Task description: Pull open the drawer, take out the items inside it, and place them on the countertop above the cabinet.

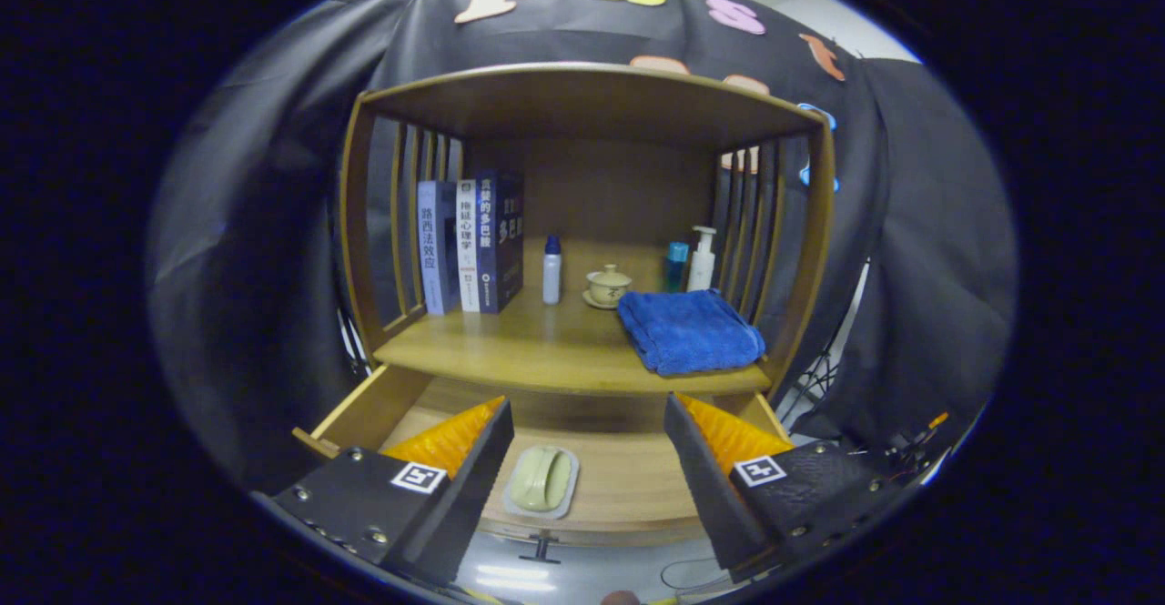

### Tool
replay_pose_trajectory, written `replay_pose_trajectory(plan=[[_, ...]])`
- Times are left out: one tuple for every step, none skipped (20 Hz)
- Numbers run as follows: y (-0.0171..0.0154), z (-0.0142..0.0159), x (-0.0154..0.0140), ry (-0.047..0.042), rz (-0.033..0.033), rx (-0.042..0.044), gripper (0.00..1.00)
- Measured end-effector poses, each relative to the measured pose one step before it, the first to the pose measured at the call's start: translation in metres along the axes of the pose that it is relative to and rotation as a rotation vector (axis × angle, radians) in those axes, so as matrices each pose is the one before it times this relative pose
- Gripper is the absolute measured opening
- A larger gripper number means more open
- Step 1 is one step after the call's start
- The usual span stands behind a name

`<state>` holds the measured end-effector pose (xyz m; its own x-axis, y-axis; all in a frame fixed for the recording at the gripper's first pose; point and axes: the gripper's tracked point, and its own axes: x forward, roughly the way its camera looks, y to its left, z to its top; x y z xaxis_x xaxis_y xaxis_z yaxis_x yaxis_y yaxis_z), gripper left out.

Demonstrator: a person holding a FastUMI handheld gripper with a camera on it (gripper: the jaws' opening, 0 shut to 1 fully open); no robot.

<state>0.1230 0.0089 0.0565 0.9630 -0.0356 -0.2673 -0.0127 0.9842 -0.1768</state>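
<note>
A: The gripper [587, 446] hangs over the open drawer [364, 414], its fingers spread wide with nothing between them but air. The soap [543, 481] lies on the drawer floor below, nearer the left finger than the right.

B: Is that the only item in there?

A: The only one I can see. It is a pale green bar sitting in a shallow clear tray or wrapper, near the drawer's front edge.

B: How would it handle, do you reckon?

A: Light and stiff, I would judge, but smooth and rounded, so it may slip out if pinched on the domed top. The tray looks thin and could flex or crack under a hard squeeze.

B: Where to grip, then?

A: Across the short width, one finger on each long side, low enough to catch the tray's rim along with the bar. The fingers need to shift a little left and come down first.

B: And room to put it down?

A: The countertop [546, 350] has bare wood at its front middle, between the books [473, 246] and the blue towel [689, 330]. A small bottle [552, 270] and a teacup [608, 286] stand further back, well clear of that spot.
</note>
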Motion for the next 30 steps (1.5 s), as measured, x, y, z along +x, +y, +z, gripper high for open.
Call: replay_pose_trajectory(plan=[[0.00584, -0.00114, 0.00899, 0.03526, 0.00475, -0.01832, 0.99], [-0.00059, -0.00282, 0.00781, 0.02680, -0.00975, -0.03279, 0.99], [0.00443, -0.00272, 0.00844, 0.03189, 0.00662, -0.04123, 0.99], [0.00979, -0.00918, 0.00885, 0.04725, 0.02808, -0.00137, 0.98], [0.00760, -0.00893, 0.00816, 0.04822, 0.01161, 0.00185, 0.98], [0.00337, -0.00693, 0.01245, 0.04263, 0.00057, -0.01381, 0.98], [0.00182, -0.00719, 0.00921, 0.03500, -0.00588, -0.01931, 0.98], [0.00553, -0.00674, 0.00665, 0.03457, 0.00773, -0.01061, 1.00], [0.00601, -0.00666, 0.00760, 0.03123, 0.00891, 0.00786, 0.99], [0.00329, -0.00842, 0.00721, 0.03430, 0.01093, 0.02008, 0.99], [0.00172, -0.00734, 0.00606, 0.03096, 0.00572, 0.02058, 0.99], [-0.00014, -0.00695, 0.00760, 0.02625, -0.00234, 0.01411, 0.99], [-0.00188, -0.00453, 0.00643, 0.02177, -0.01090, 0.00770, 0.99], [-0.00144, -0.00414, 0.00773, 0.01425, -0.00720, 0.00763, 0.99], [-0.00159, -0.00391, 0.00685, 0.01681, -0.00538, 0.01569, 0.99], [-0.00216, -0.00506, 0.00476, 0.01842, -0.00186, 0.02215, 0.99], [-0.00041, -0.00397, 0.00360, 0.01631, 0.00518, 0.02821, 0.99], [-0.00035, -0.00439, 0.00385, 0.01814, 0.01121, 0.02876, 0.99], [-0.00001, -0.00266, 0.00392, 0.01418, 0.01025, 0.02375, 0.99], [0.00018, -0.00192, 0.00607, 0.01065, 0.00645, 0.02217, 0.99], [0.00177, -0.00125, 0.00457, 0.00351, 0.00895, 0.01925, 0.97], [0.00052, -0.00145, 0.00155, 0.00692, 0.00428, 0.01959, 0.87], [0.00327, -0.00293, 0.00298, 0.01064, 0.01895, 0.02099, 0.77], [0.00715, -0.00329, 0.00205, 0.01200, 0.03517, 0.02544, 0.70], [0.00429, -0.00442, 0.00325, 0.02214, 0.02160, 0.03596, 0.54], [-0.00017, -0.00716, 0.00463, 0.02635, 0.00871, 0.03361, 0.38], [0.00385, 0.00213, 0.00018, -0.00956, 0.02184, 0.03105, 0.22], [0.00276, 0.00006, -0.00054, -0.00304, 0.01912, 0.00872, 0.16], [0.00110, -0.00005, 0.00189, -0.00322, 0.02457, -0.00247, 0.15], [0.00212, 0.00114, -0.00428, -0.01721, 0.01552, 0.00427, 0.09]])
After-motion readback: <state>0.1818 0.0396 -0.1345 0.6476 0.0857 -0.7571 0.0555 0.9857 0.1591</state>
